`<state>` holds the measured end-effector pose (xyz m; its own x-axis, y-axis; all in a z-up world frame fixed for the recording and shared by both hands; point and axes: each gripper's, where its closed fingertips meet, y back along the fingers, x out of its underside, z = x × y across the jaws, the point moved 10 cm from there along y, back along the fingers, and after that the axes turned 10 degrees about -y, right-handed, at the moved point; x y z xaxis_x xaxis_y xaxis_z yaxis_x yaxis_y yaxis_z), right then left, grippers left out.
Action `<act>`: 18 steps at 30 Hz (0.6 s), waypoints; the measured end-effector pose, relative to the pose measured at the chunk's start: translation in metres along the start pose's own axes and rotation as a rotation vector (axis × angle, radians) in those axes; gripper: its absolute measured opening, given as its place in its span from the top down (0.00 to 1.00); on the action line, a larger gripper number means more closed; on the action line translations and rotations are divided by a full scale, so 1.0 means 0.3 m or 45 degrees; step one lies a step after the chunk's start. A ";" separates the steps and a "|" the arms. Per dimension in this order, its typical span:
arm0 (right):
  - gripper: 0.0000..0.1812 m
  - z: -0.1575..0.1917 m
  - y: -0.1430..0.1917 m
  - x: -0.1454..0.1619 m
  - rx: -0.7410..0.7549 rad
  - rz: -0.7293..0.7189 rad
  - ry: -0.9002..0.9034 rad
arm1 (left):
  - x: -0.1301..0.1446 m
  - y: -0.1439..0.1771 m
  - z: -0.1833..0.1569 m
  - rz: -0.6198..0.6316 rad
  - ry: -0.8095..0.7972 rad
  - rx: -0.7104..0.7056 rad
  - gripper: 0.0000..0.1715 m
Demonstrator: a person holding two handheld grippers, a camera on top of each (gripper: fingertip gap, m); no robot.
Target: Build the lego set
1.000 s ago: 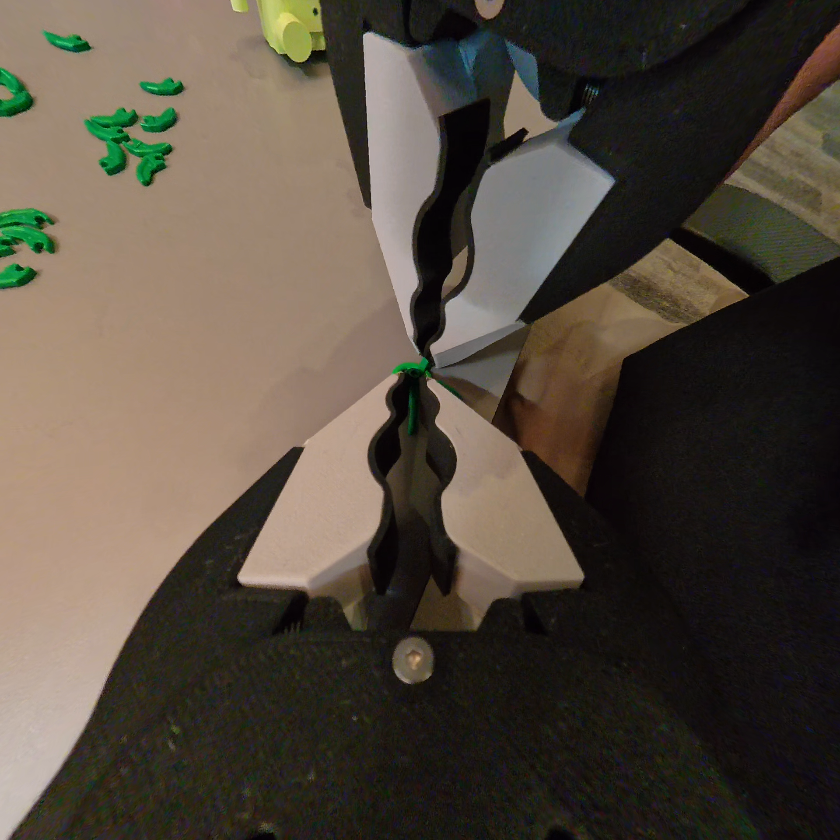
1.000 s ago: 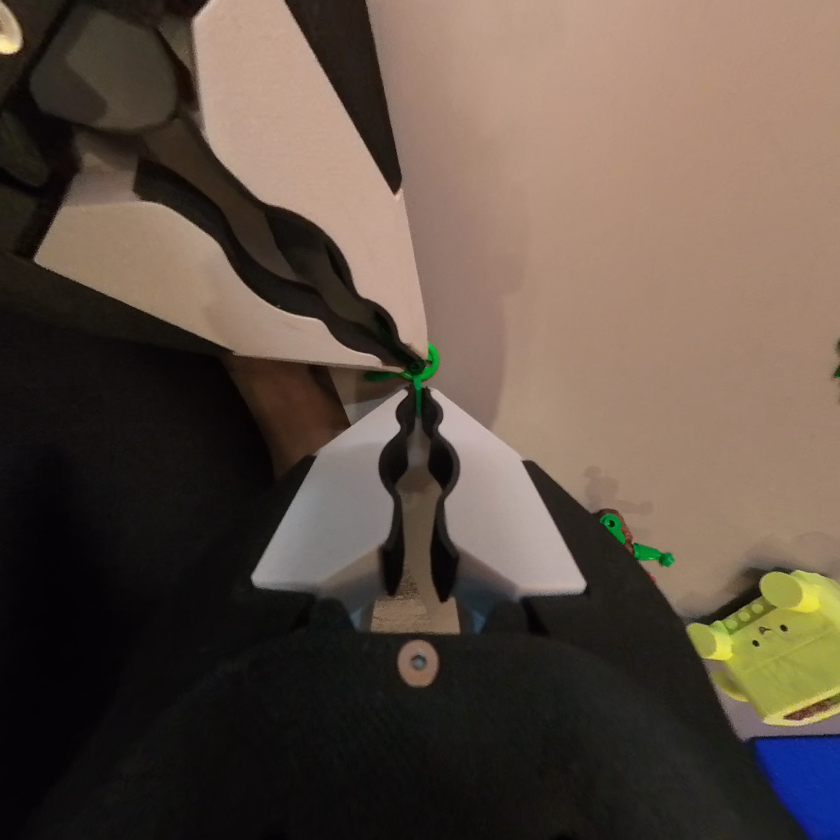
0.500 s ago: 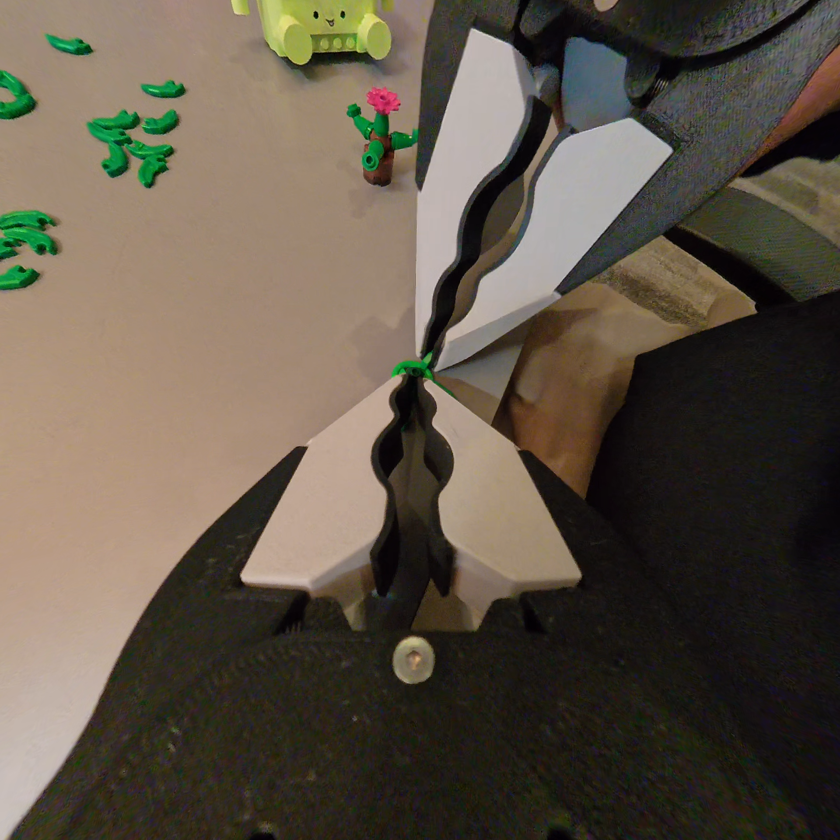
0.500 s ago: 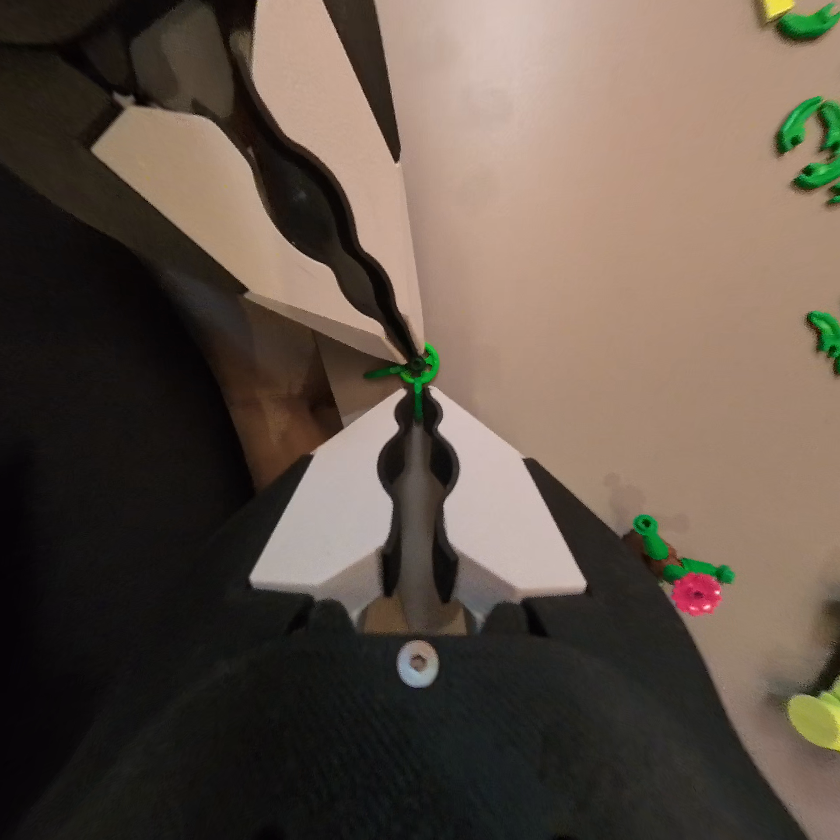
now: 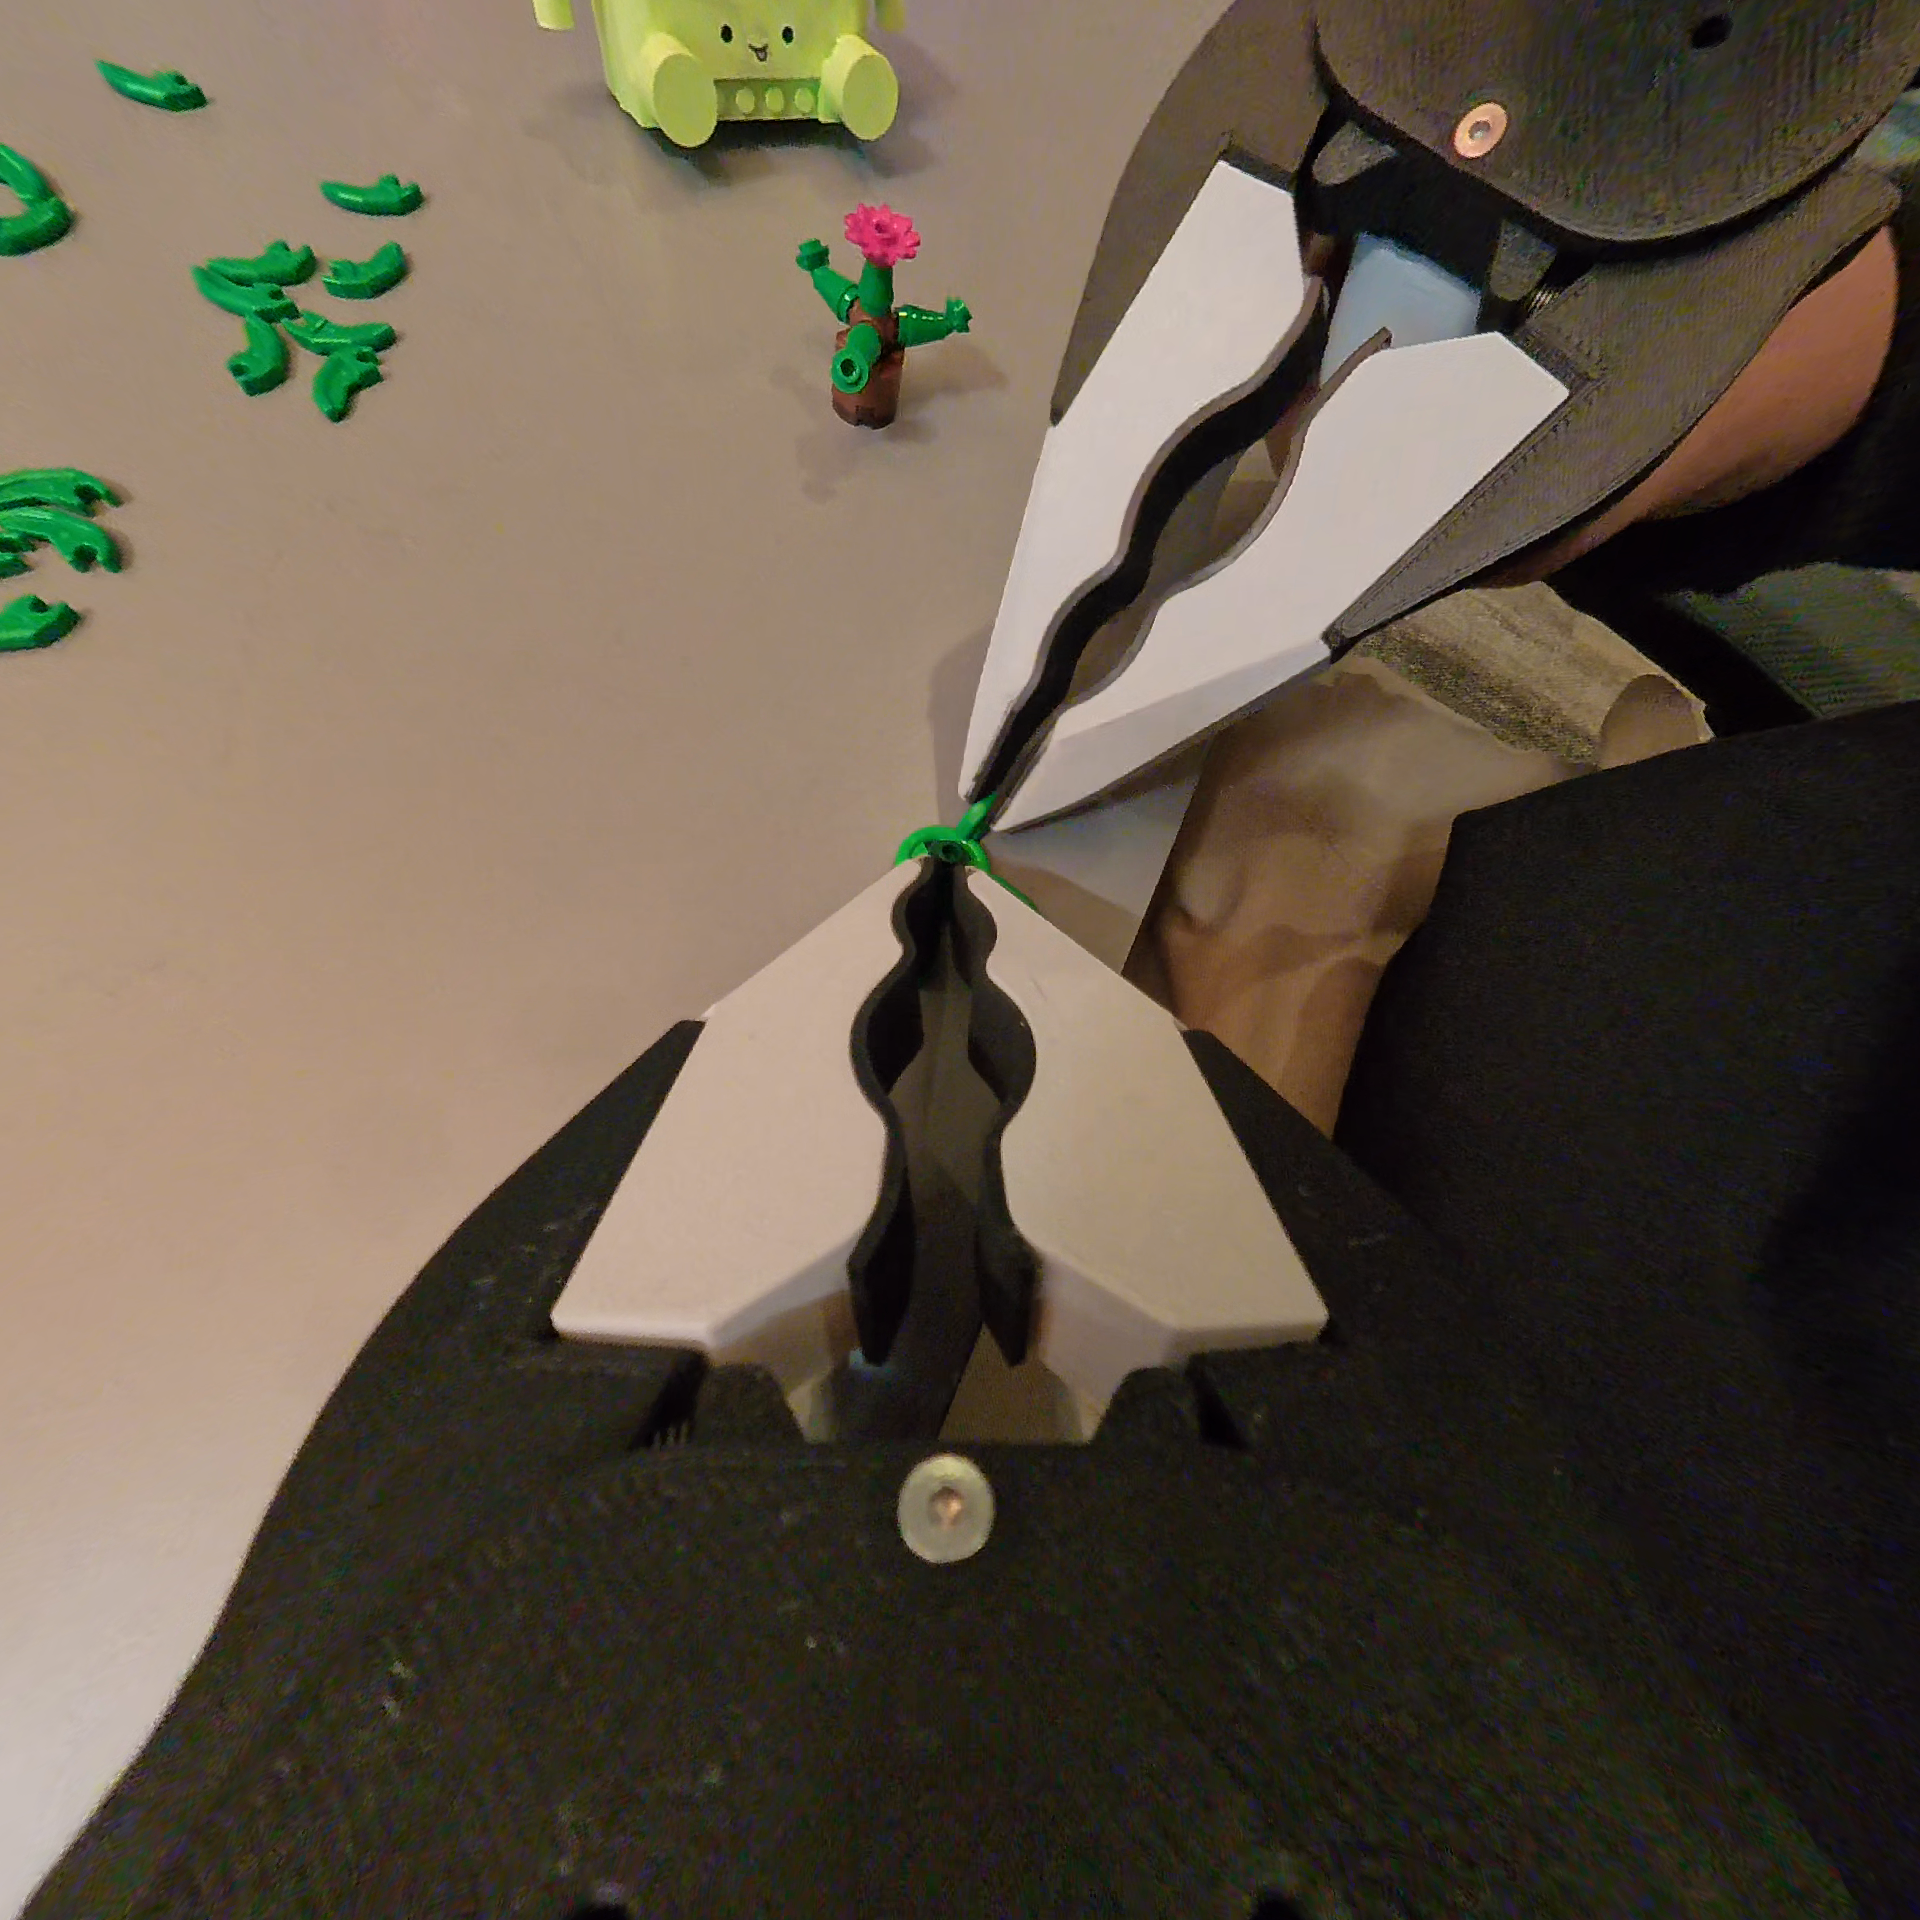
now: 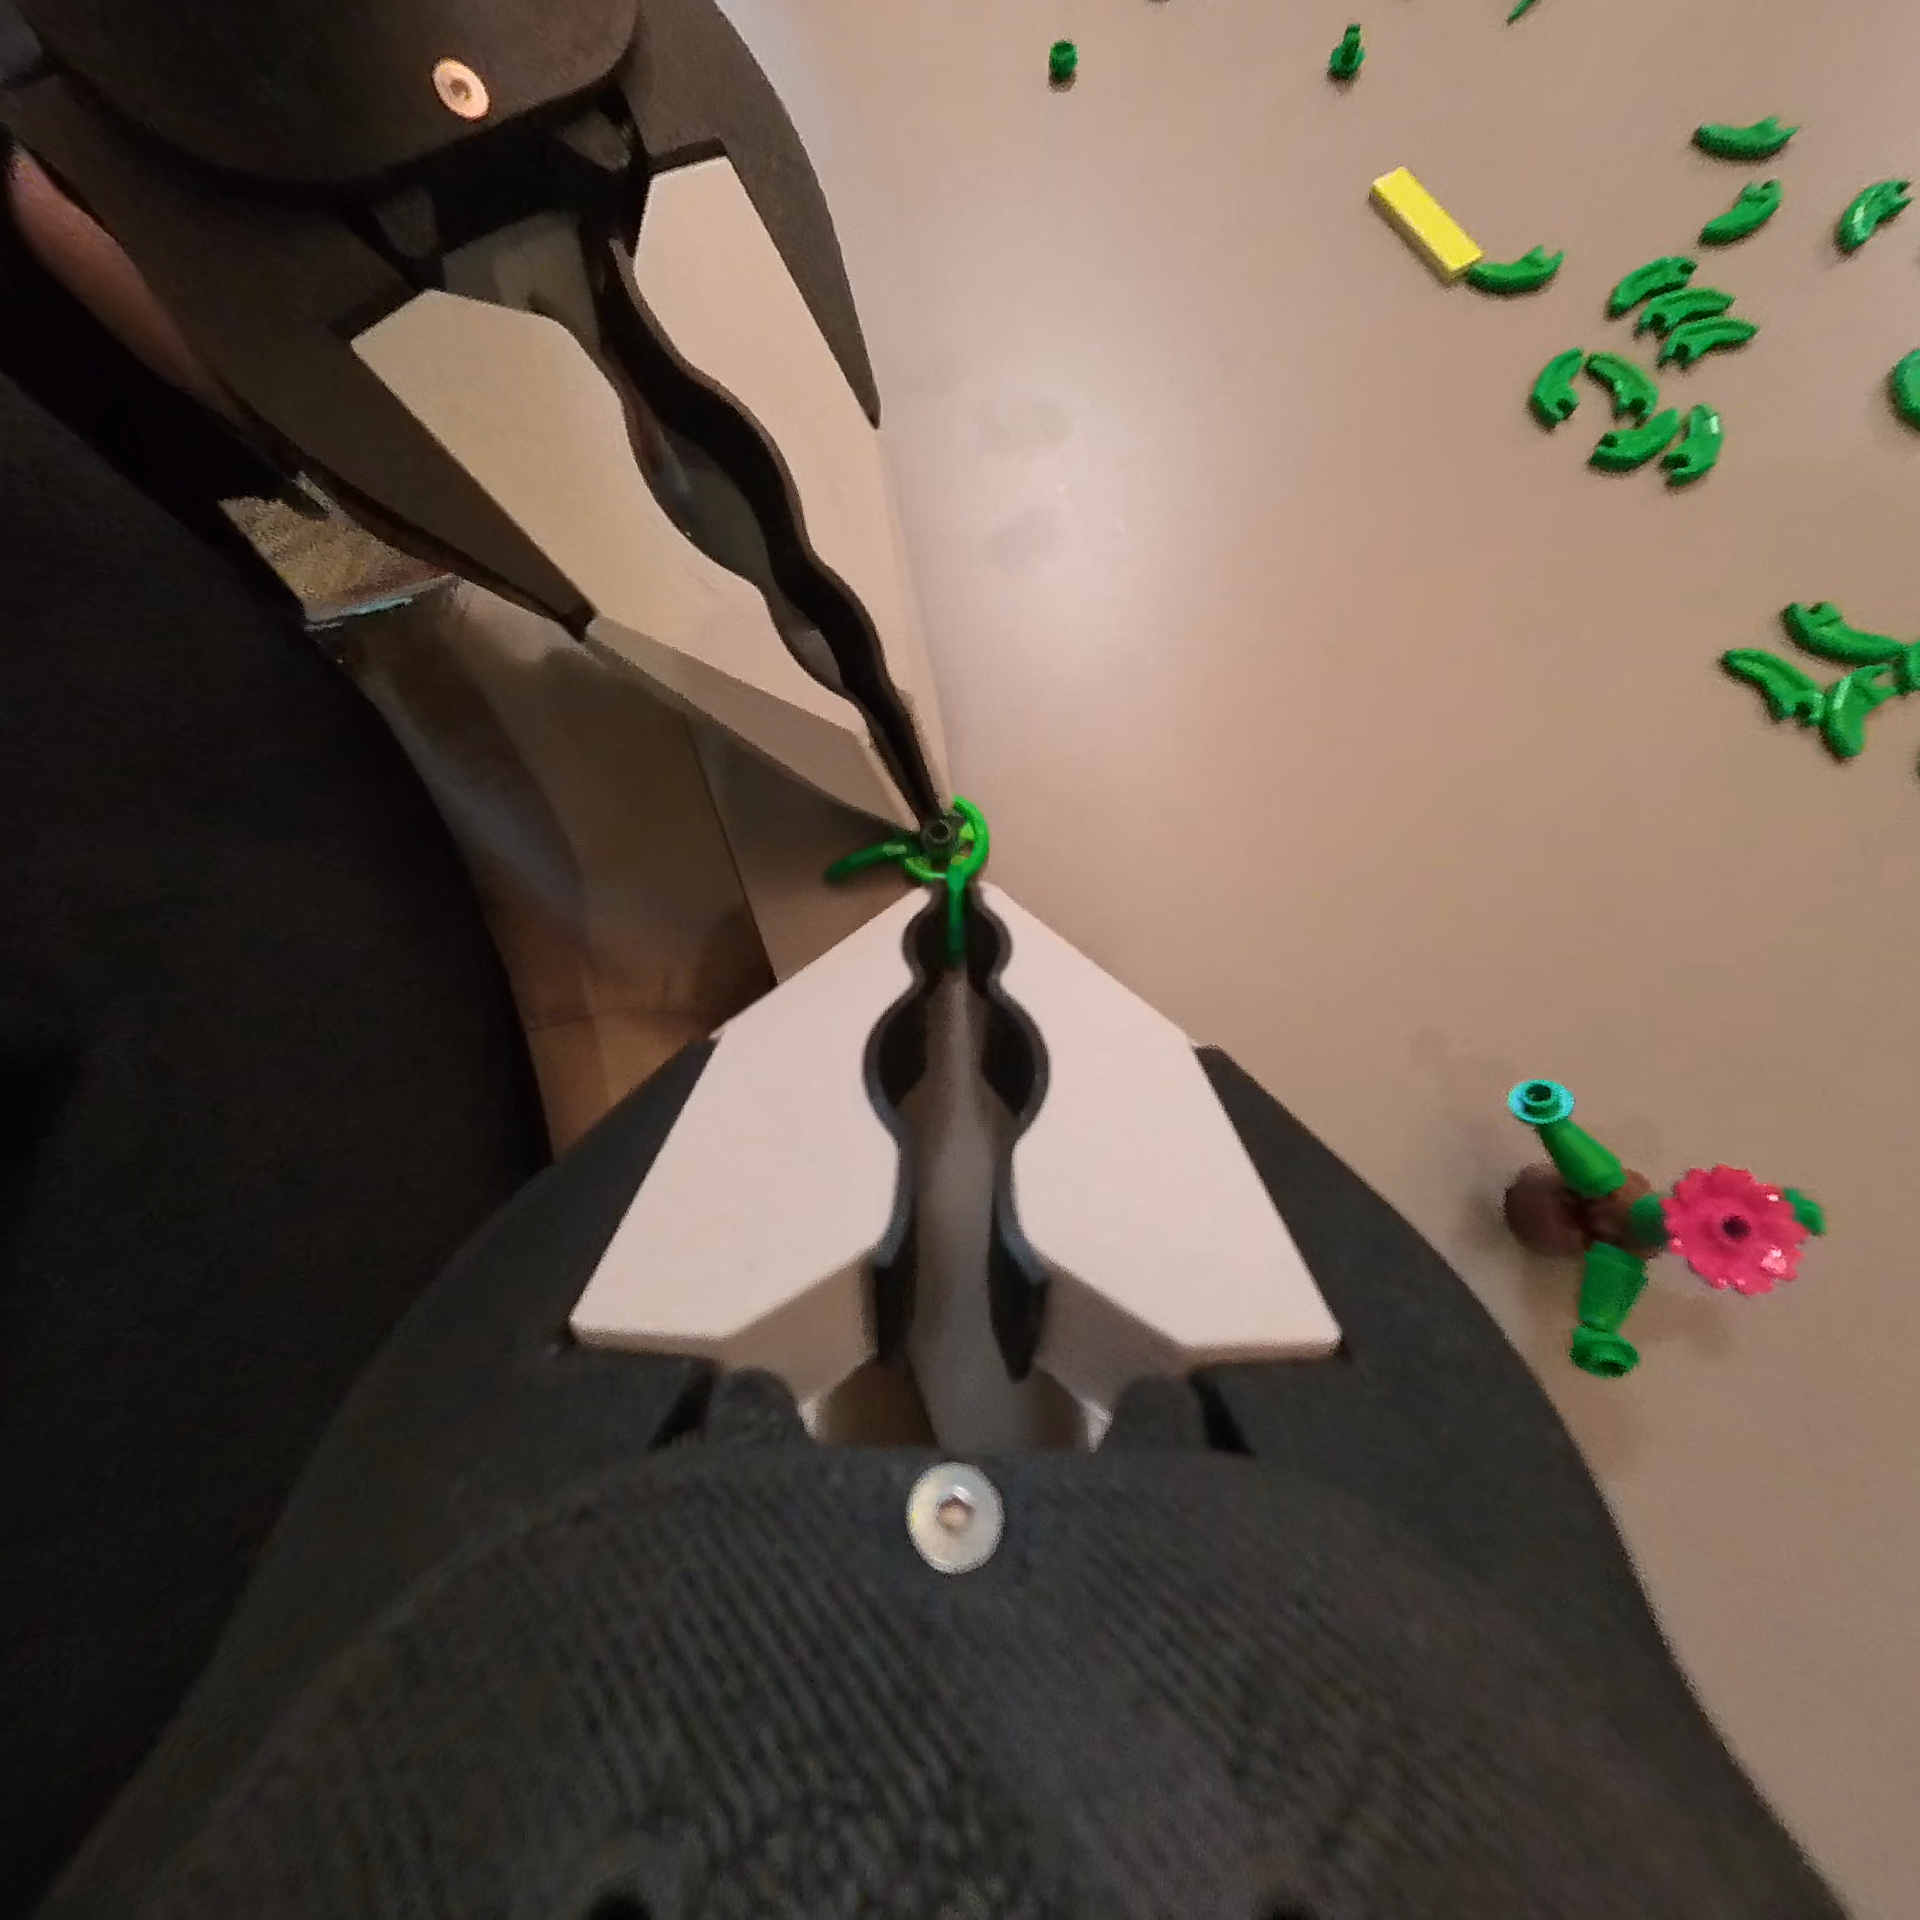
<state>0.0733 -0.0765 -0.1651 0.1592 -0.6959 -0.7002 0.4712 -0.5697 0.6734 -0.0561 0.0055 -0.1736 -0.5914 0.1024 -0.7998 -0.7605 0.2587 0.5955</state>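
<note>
A small green leaf piece (image 5: 940,847) hangs in the air between the two grippers, near the table's edge. My left gripper (image 5: 940,878) is shut on it from below in the left wrist view. My right gripper (image 5: 987,810) reaches in from the upper right and is shut on the same piece. In the right wrist view the leaf piece (image 6: 948,847) has thin curved leaves and a dark centre. There my right gripper (image 6: 954,920) pinches one leaf, and the left gripper (image 6: 925,805) meets the piece from the upper left.
A small plant with a pink flower on a brown base (image 5: 878,312) stands on the grey table (image 5: 468,727); it also shows in the right wrist view (image 6: 1662,1226). A lime-green figure (image 5: 748,62) stands behind it. Loose green curved pieces (image 5: 301,312) and a yellow tile (image 6: 1423,223) lie scattered. Less than 4 cm separates the two grippers' tips. Both grippers' tips are roughly 20 cm from the yellow tile (image 6: 1423,223).
Both grippers stay shut on the leaf piece and have turned together. The right gripper now leans further right in the left wrist view, uncovering the flower plant and lime figure.
</note>
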 end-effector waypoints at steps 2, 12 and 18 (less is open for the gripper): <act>0.99 0.004 0.000 0.001 0.009 -0.021 0.012 | 0.000 0.000 0.000 -0.001 0.001 0.000 1.00; 0.99 0.023 -0.002 -0.036 0.030 0.090 -0.132 | 0.001 -0.001 -0.001 -0.001 0.002 -0.008 1.00; 0.99 0.036 -0.007 -0.075 0.124 0.244 -0.195 | 0.001 -0.001 -0.001 -0.001 0.009 -0.010 1.00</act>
<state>0.0592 -0.0643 -0.1483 0.1011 -0.8491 -0.5185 0.3580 -0.4552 0.8153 -0.0563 0.0050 -0.1739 -0.5925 0.0951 -0.8000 -0.7633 0.2514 0.5952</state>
